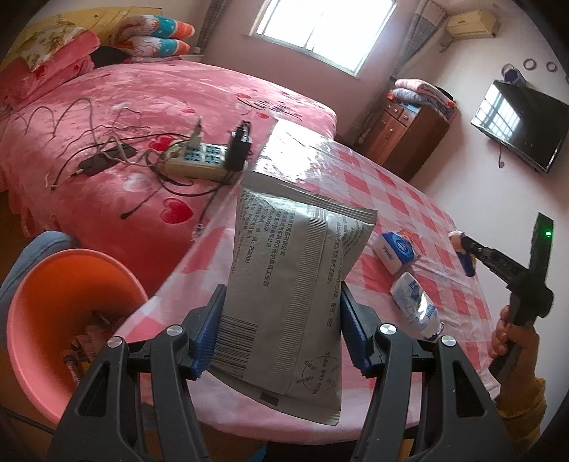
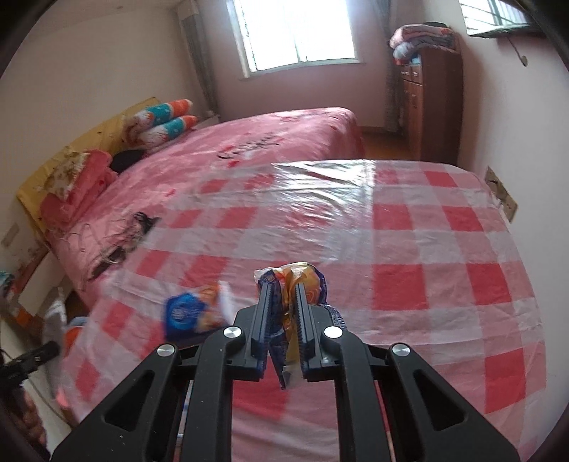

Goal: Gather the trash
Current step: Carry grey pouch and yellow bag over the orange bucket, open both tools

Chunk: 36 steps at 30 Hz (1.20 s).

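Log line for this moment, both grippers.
left gripper: shut on grey pouch | right gripper: shut on crumpled wrapper | orange bin: beside table

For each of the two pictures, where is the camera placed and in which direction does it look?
Left wrist: on the left gripper, looking down across the checked table towards the bed and orange bin; its fingers clamp a grey pouch; the right gripper and a hand show.
Right wrist: on the right gripper, shut on a crumpled wrapper, facing the window.
Shared: table, bed, window, cabinet.
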Each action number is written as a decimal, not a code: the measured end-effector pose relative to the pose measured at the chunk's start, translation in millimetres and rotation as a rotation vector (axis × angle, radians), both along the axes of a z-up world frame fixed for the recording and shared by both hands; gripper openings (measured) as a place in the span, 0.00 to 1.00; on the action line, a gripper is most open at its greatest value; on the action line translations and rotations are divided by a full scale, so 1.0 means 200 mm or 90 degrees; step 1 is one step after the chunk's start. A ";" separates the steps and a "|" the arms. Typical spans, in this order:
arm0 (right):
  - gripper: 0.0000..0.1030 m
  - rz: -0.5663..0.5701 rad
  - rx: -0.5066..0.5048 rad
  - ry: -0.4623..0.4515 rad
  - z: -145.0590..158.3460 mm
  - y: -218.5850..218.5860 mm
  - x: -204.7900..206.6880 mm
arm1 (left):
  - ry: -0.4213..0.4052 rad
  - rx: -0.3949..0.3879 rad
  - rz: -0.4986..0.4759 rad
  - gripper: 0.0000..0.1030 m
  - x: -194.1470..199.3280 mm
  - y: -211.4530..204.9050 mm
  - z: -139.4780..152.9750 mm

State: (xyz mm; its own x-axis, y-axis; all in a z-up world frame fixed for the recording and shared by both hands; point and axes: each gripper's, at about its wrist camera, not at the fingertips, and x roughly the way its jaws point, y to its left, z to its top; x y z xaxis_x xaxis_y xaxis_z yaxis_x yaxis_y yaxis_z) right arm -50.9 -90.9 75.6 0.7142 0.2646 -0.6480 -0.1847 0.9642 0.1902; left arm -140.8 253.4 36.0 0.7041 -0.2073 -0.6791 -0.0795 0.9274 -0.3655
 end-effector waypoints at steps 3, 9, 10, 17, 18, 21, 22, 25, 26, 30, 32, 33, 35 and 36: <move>0.14 0.047 0.029 -0.005 0.06 0.13 -0.03 | -0.002 0.000 0.024 0.59 -0.04 0.08 0.00; 0.14 0.172 0.069 -0.002 0.14 0.50 -0.09 | 0.003 0.000 0.091 0.60 -0.14 0.26 -0.02; 0.14 0.203 0.075 0.000 0.15 0.59 -0.10 | 0.004 0.000 0.102 0.60 -0.15 0.29 -0.03; 0.14 0.362 0.095 0.032 0.12 1.12 -0.17 | 0.018 -0.009 0.201 0.60 -0.26 0.54 -0.11; 0.14 0.382 0.096 0.039 0.11 1.20 -0.18 | 0.021 -0.012 0.214 0.60 -0.27 0.57 -0.12; 0.14 0.438 0.095 0.066 0.04 1.43 -0.22 | 0.032 -0.018 0.256 0.60 -0.31 0.67 -0.18; 0.14 0.447 0.097 0.072 0.03 1.47 -0.22 | 0.034 -0.021 0.267 0.61 -0.32 0.69 -0.20; 0.20 0.489 0.092 0.096 -0.06 1.66 -0.27 | 0.047 -0.025 0.300 0.63 -0.34 0.75 -0.25; 0.22 0.504 0.097 0.112 -0.10 1.72 -0.27 | 0.052 -0.020 0.310 0.65 -0.35 0.77 -0.27; 0.48 0.511 0.114 0.159 -0.21 1.82 -0.26 | 0.073 -0.011 0.354 0.72 -0.40 0.84 -0.33; 0.59 0.503 0.136 0.174 -0.23 1.81 -0.26 | 0.069 -0.009 0.361 0.75 -0.41 0.86 -0.34; 0.65 0.493 0.142 0.174 -0.23 1.79 -0.25 | 0.067 -0.004 0.363 0.76 -0.42 0.87 -0.34; 0.70 0.477 0.141 0.161 -0.20 1.75 -0.26 | 0.067 0.001 0.371 0.79 -0.44 0.88 -0.33; 0.73 0.466 0.141 0.148 -0.18 1.72 -0.26 | 0.065 0.000 0.373 0.79 -0.44 0.89 -0.33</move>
